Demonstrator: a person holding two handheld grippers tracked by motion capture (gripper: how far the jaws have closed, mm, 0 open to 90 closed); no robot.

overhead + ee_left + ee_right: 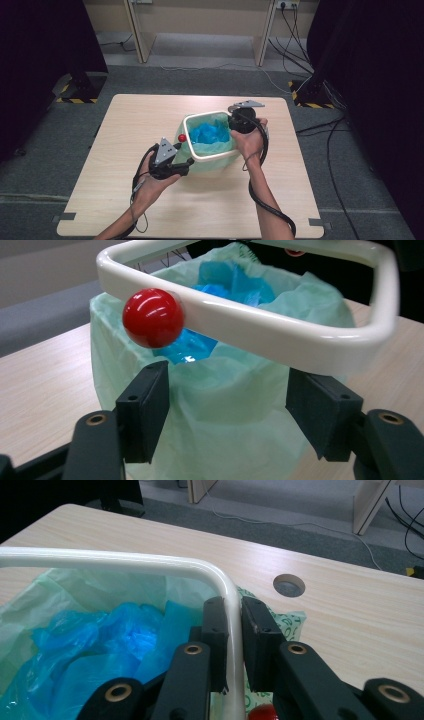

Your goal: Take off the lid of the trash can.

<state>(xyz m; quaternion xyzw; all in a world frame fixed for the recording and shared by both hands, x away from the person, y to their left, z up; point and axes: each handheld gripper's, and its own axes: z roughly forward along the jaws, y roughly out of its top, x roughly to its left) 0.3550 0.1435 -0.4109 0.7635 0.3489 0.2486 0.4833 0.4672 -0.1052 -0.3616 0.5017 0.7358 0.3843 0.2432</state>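
Bin [212, 152] with its white rim [280, 335] stands upright near the middle of the bench [125, 125], lined with a green bag [220, 410] holding a blue bag [100, 645]. A red ball [153, 318] sits at its left rim. Right claw [233, 645] is clamped on the rim's far right corner. Left claw [227, 410] stands apart just before the bag.
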